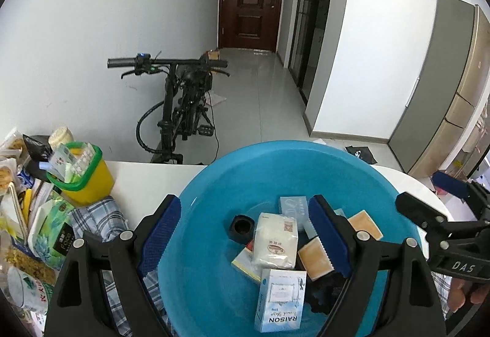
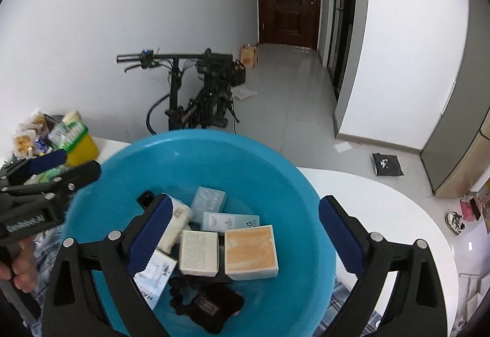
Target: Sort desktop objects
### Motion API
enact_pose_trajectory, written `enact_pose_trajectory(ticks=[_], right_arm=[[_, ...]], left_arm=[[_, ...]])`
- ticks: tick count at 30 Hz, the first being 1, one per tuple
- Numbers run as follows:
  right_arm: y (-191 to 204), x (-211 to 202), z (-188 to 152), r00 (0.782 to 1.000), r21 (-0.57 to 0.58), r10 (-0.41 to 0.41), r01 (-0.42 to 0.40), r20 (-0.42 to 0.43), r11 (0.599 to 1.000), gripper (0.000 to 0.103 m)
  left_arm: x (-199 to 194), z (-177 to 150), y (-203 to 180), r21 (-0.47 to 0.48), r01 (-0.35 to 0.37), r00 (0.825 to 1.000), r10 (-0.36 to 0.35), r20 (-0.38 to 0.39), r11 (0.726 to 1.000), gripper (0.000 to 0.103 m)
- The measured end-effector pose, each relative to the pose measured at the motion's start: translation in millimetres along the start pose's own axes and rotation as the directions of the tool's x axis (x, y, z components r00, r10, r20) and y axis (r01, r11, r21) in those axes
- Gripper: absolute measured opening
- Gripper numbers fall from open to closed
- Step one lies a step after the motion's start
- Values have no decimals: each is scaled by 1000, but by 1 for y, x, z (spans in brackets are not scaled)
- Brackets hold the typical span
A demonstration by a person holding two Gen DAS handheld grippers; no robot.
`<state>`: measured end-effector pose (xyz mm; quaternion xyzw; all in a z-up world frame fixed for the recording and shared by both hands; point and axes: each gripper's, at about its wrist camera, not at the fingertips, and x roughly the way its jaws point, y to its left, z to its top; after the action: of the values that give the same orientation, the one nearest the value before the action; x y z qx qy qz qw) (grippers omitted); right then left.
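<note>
Both sets of jaws are standing wide open and gripping nothing, hovering above the blue basin (image 1: 214,183) that is sitting on the white tabletop (image 1: 147,180) near its far edge. The left gripper (image 1: 245,232) and the right gripper (image 2: 245,232) are pointing down into the basin, where the sorted things are lying: a white packet (image 1: 275,245), two orange-topped boxes (image 2: 251,251), a RAISON box (image 1: 281,300), pale blue boxes (image 2: 209,199) and a black pouch (image 2: 211,306). A yellow bin (image 1: 88,180) is standing toward the tabletop's left edge.
</note>
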<state>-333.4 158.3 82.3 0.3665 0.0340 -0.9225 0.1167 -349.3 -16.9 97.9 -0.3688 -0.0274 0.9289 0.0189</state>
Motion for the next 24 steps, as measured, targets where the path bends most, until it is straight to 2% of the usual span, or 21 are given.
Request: enact_pose_trajectory(ticks=[3,5,7,8,14,15,16,24], right_arm=[[1,-15,-1,999,-3,-20,20,29,1000,96],[0,-25,-3,998,-5,-14,14,54,1000,96],[-4,-35,-9,996,-10,-2,3,87,1000,96],[-5,-38,-11,994,-13,-7,8,106,1000,96],[-6,-61,-28,981,-25,4,1,195,1000,96],[-7,-65,-31,978,-24,4,0,207,1000,97],[-7,-69,-33,977,-22,3,1,215,1000,102],[-2,-107,-51,953,-46,-29,45,303,998,103]], left_arm=[[-16,-2,-2,0,22,999,-22,41,1000,87],[-33,-5,-1,-12,84,990,-82,118,996,88],[-44,-9,-1,-7,96,983,-93,159,995,97],[-50,-11,-3,1,81,980,-79,181,997,103],[-76,-25,-17,80,8,961,-29,275,997,103],[-79,-27,-18,85,2,959,-26,283,996,103],[-85,-30,-19,90,-5,954,-22,298,996,103],[-118,-49,-25,117,-22,933,-22,359,993,103]])
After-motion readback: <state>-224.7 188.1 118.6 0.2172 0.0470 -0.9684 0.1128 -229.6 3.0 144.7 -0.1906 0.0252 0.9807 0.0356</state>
